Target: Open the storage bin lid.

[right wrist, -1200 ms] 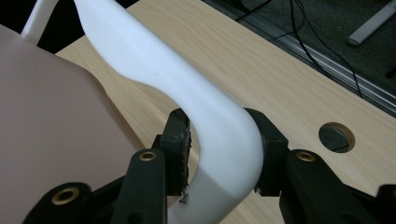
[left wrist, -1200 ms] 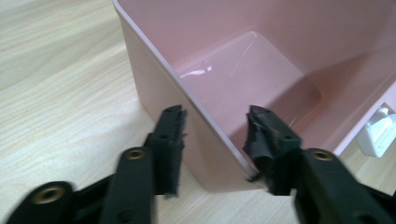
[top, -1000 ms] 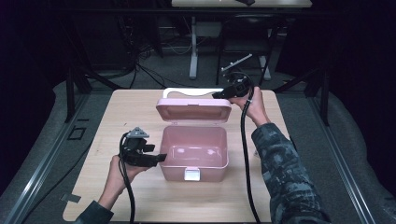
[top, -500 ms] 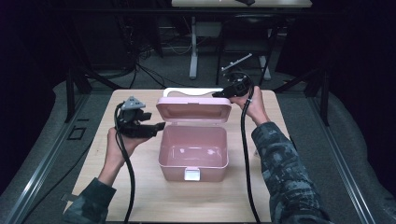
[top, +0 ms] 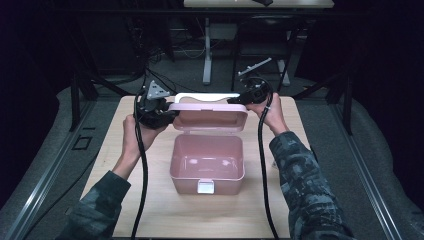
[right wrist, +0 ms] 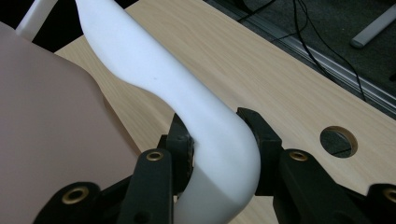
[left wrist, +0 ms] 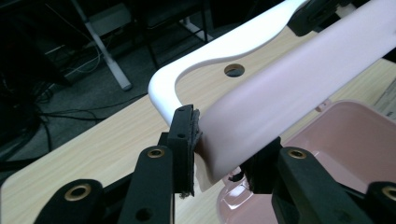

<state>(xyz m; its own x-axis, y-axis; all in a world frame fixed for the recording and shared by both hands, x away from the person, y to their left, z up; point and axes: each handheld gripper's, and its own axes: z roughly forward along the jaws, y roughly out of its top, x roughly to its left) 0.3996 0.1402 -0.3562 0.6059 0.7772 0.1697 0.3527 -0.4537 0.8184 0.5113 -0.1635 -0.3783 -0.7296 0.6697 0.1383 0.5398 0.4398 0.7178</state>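
Pale pink storage box [top: 207,162] with pink lid [top: 209,114], white handle [top: 206,96], white front latch [top: 205,186]. Light wood-grain table [top: 165,210] beneath box. Black grippers; camouflage sleeves [top: 310,195].

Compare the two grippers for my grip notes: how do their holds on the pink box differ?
The left gripper clamps the pink lid's corner edge; the right gripper clamps the white handle's bend. The left gripper's jaws have just been closing onto the lid, whereas the right gripper's hold looks settled. The left gripper carries a grey plate on top; none is visible on the right. Both hold the open lid up above the box.
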